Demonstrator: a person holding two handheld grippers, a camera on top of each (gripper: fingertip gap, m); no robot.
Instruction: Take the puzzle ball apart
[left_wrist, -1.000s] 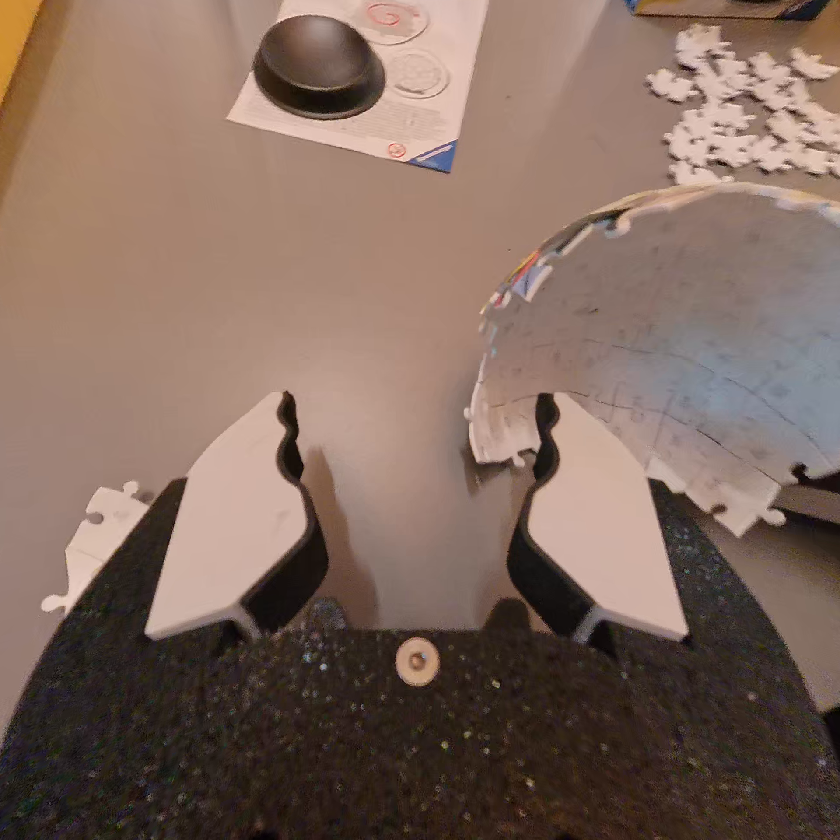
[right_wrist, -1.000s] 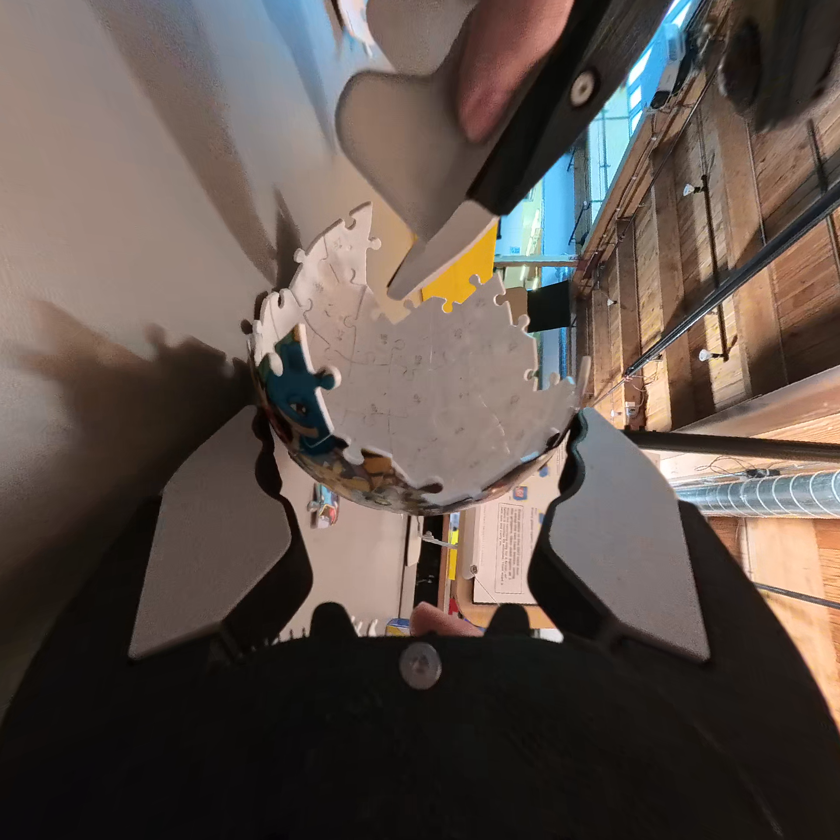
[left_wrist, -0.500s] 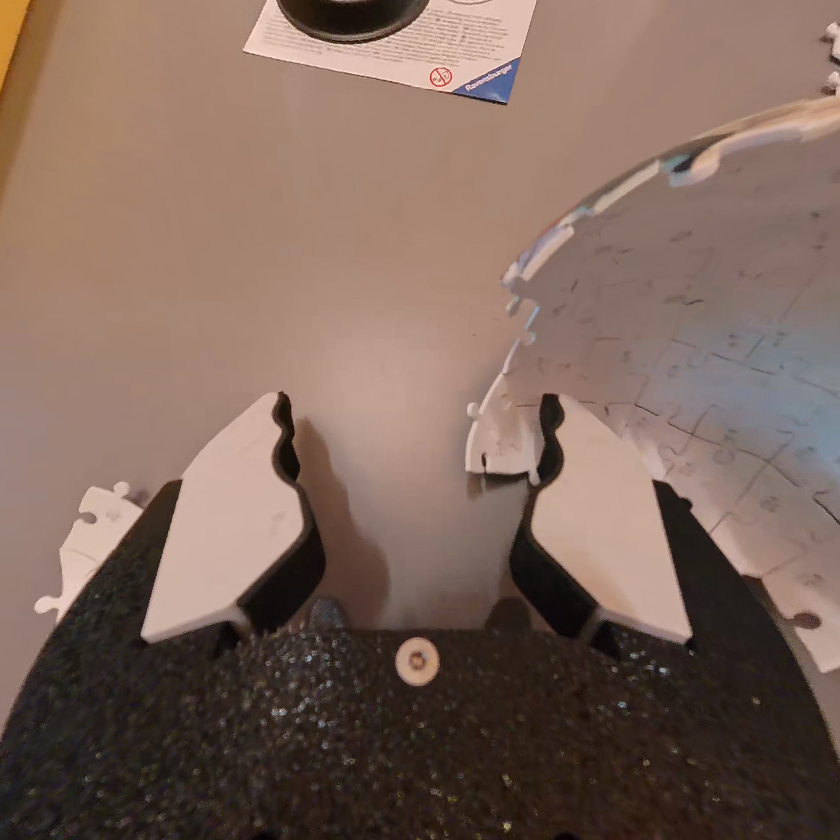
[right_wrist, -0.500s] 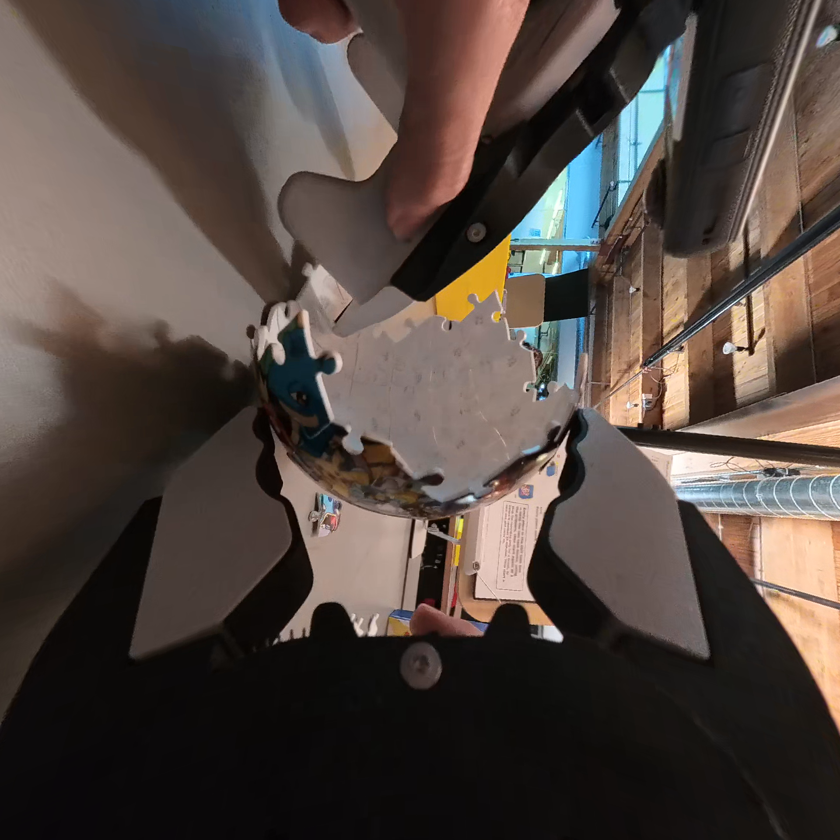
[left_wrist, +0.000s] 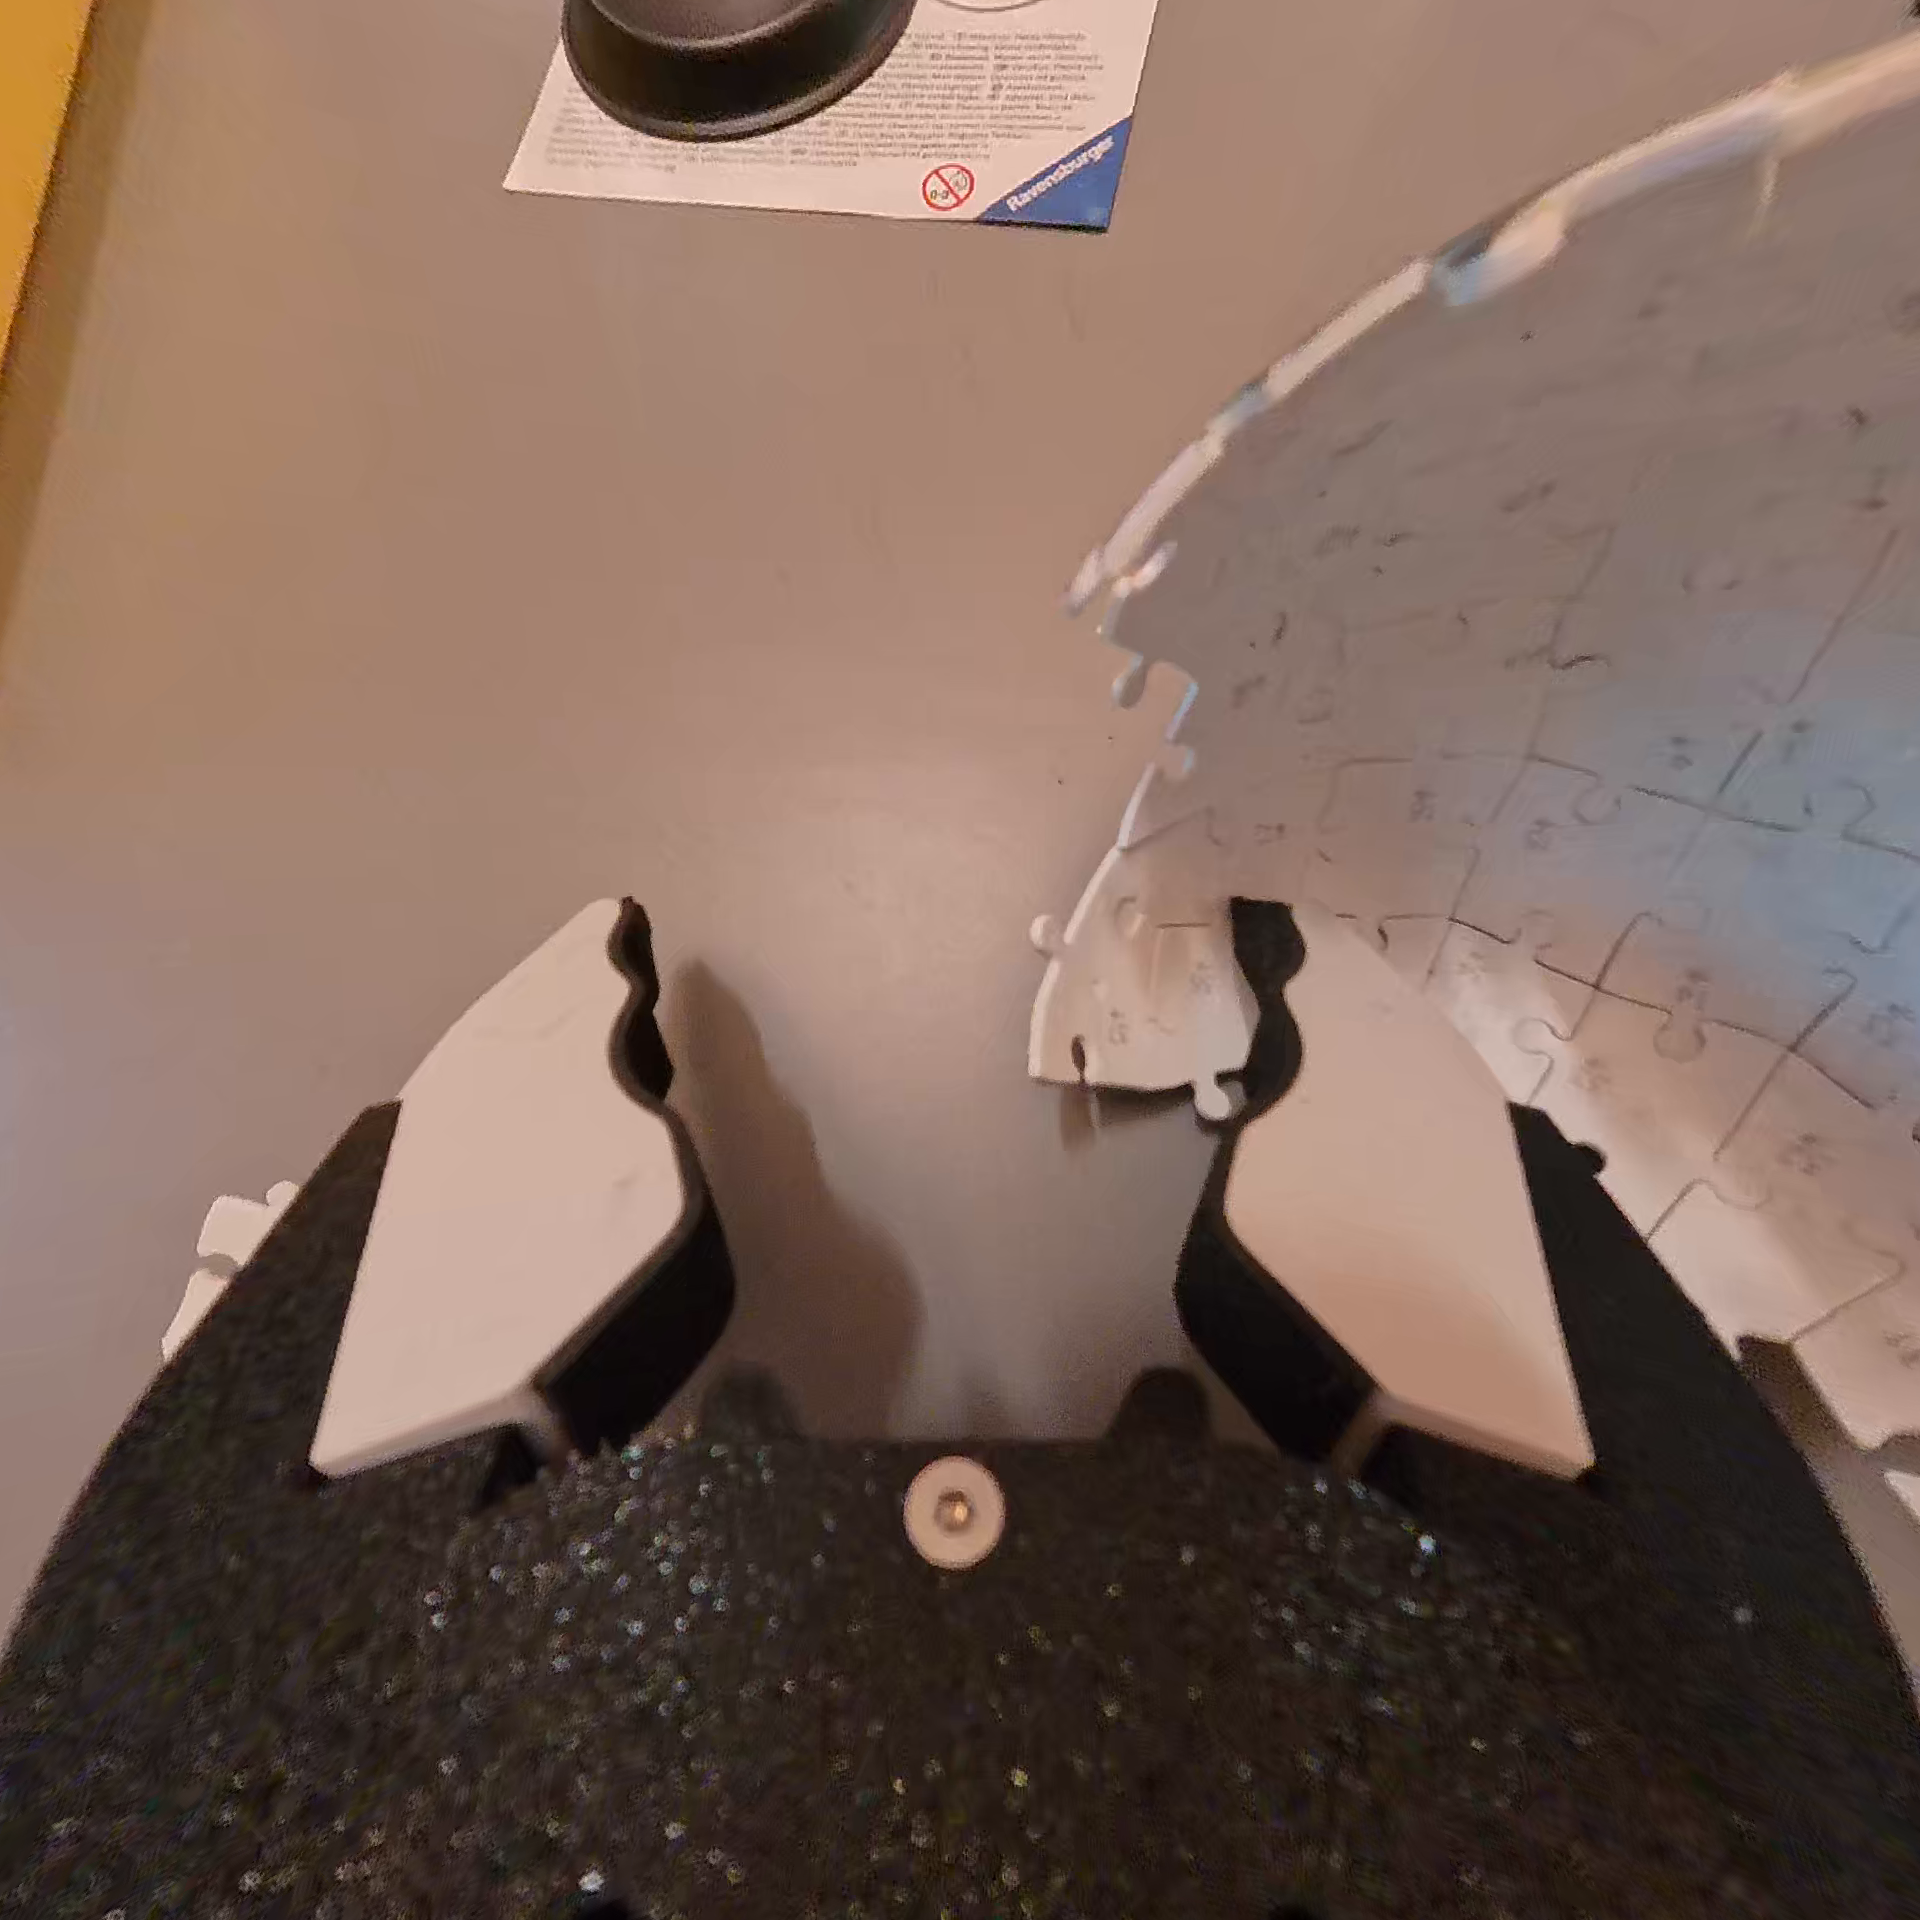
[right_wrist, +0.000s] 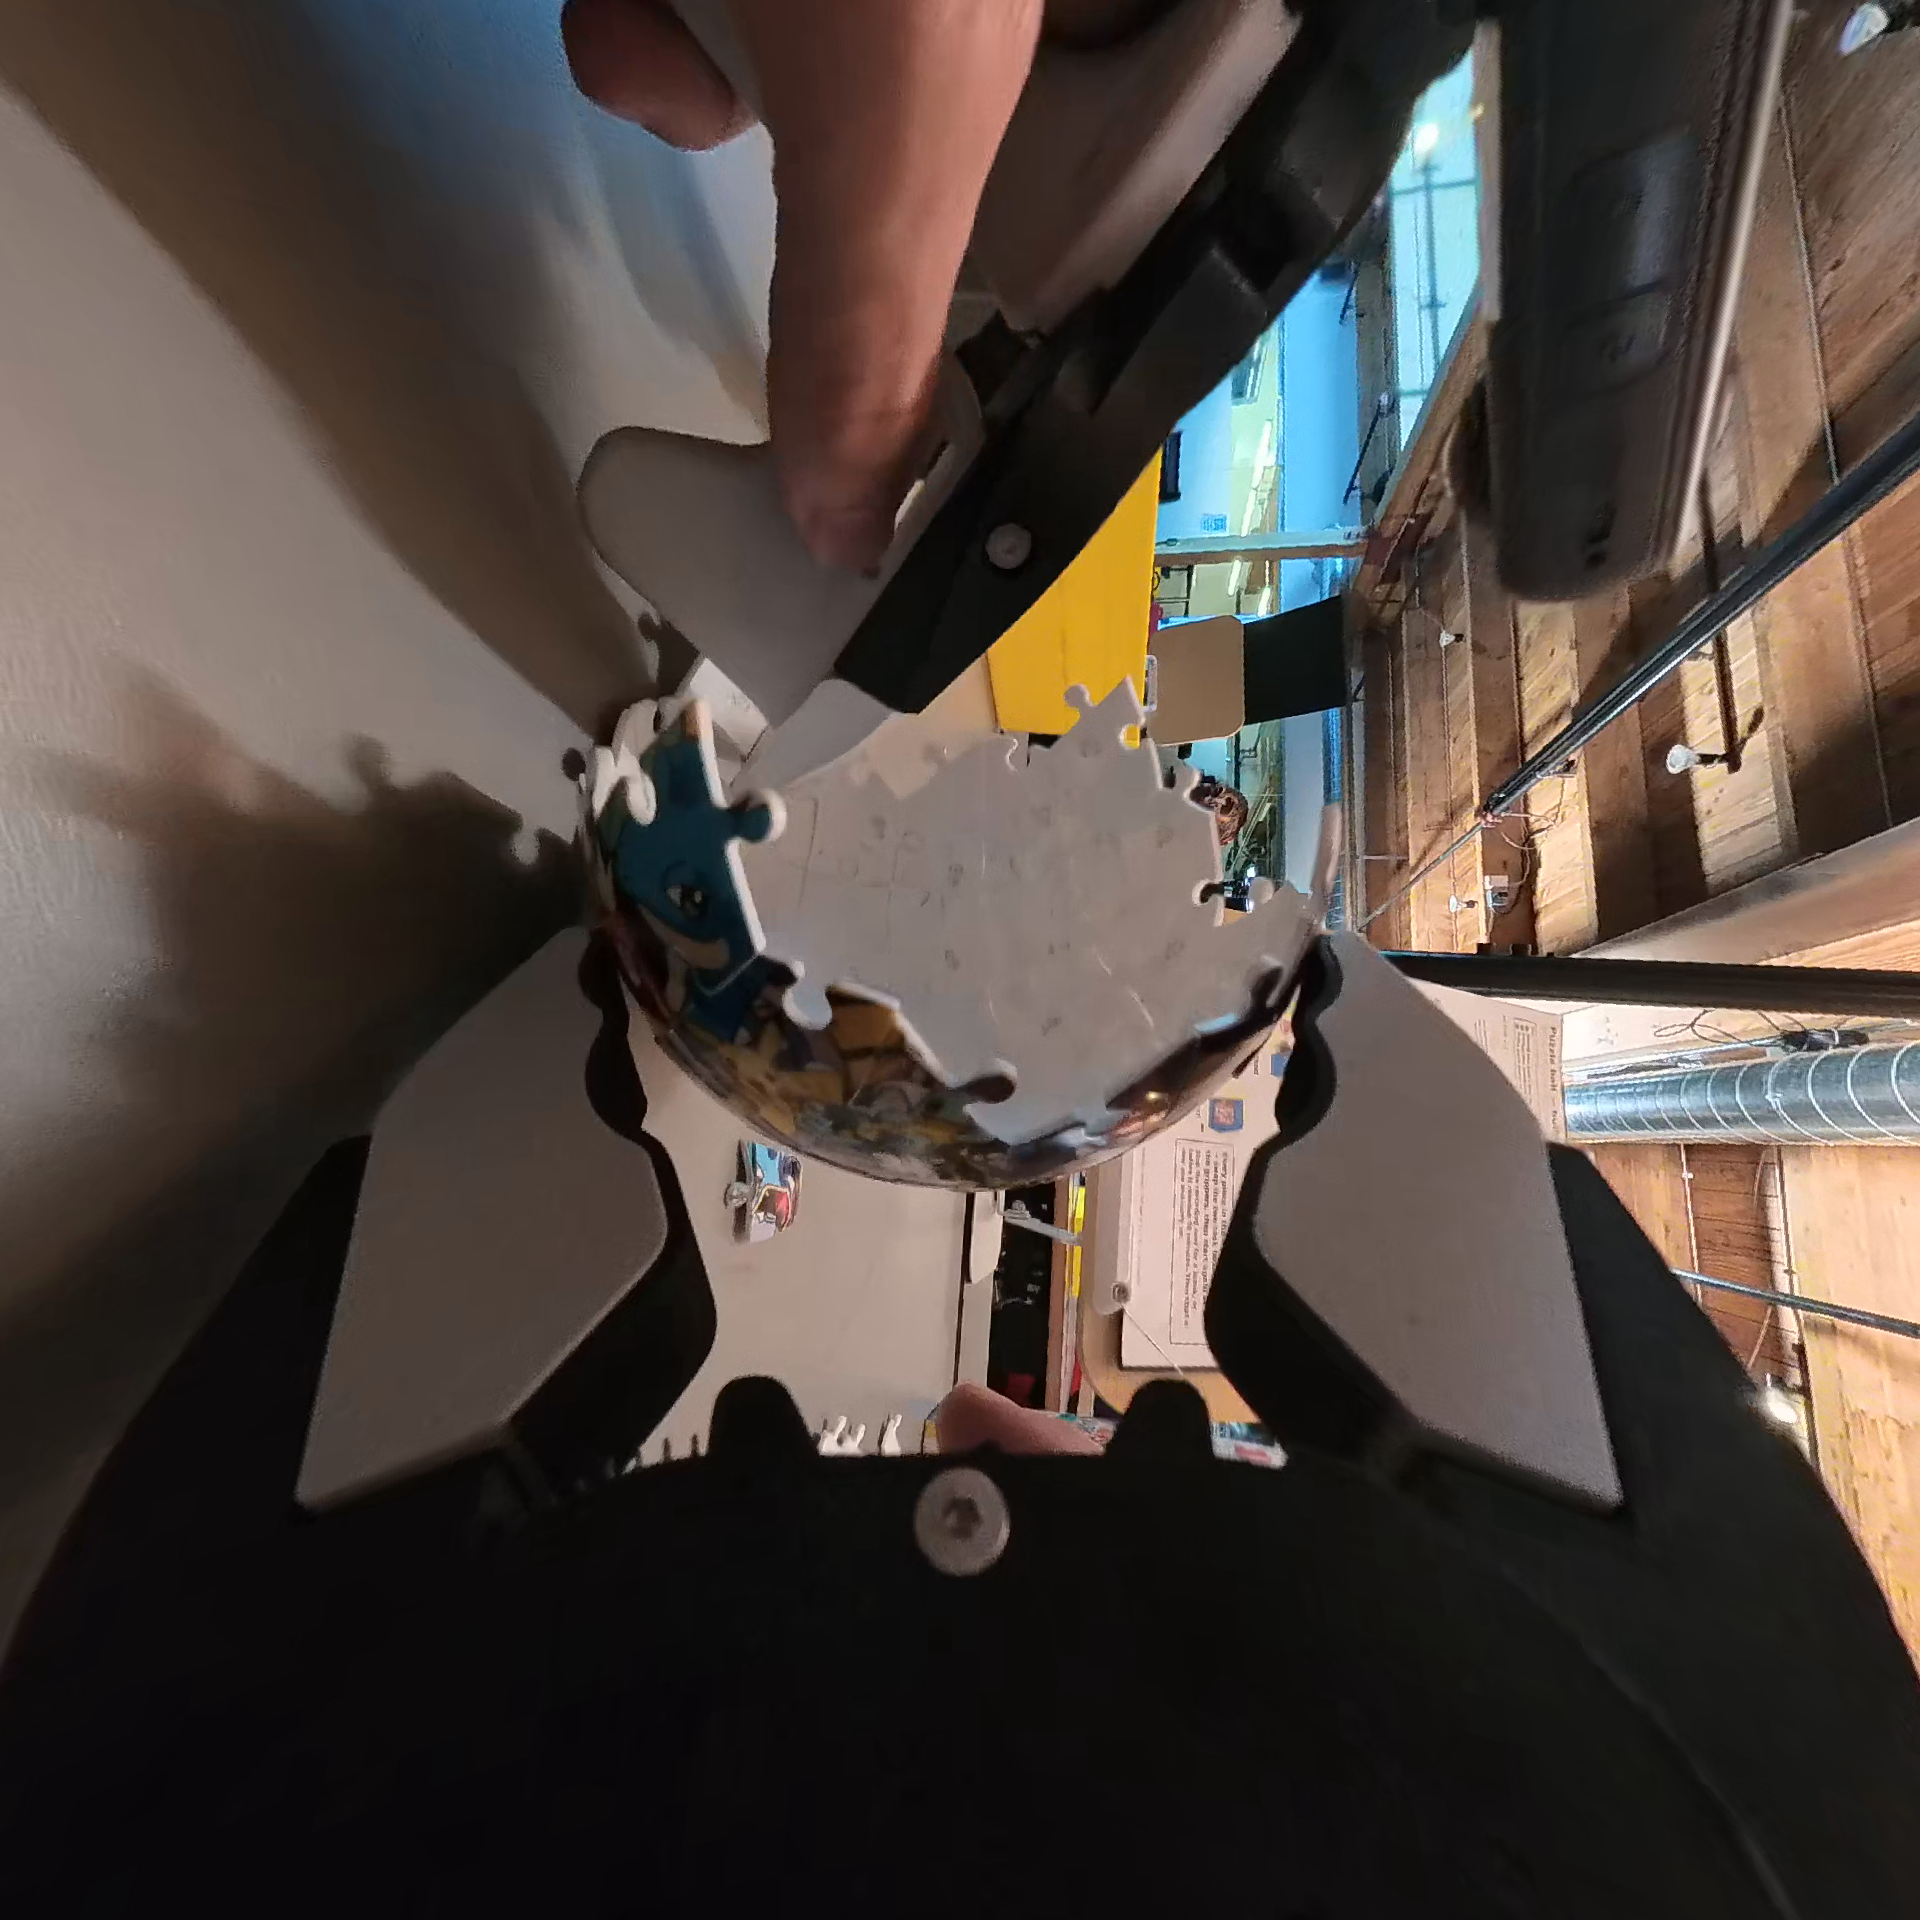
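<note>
The puzzle ball (right_wrist: 987, 914) is an open half shell, white inside and printed in colours outside. My right gripper (right_wrist: 956, 997) is shut on it, one finger on each side, and holds it on its side above the grey table (left_wrist: 520, 623). In the left wrist view the shell (left_wrist: 1558, 675) fills the right side. My left gripper (left_wrist: 940, 987) is open at the shell's lower rim. Its right finger (left_wrist: 1382, 1143) is inside the shell, and an edge piece (left_wrist: 1132, 997) lies between the jaws next to that finger. One left finger (right_wrist: 727, 561) also shows in the right wrist view.
A black round stand (left_wrist: 727, 52) sits on a printed leaflet (left_wrist: 831, 145) at the far side of the table. A loose white piece (left_wrist: 223, 1257) lies beside my left gripper. A person's hand (right_wrist: 862, 312) holds the left gripper.
The left gripper has moved forward and closer to the shell, so its right finger now sits deeper inside the rim. It stays open. The right gripper keeps its hold and the shell has turned slightly.
</note>
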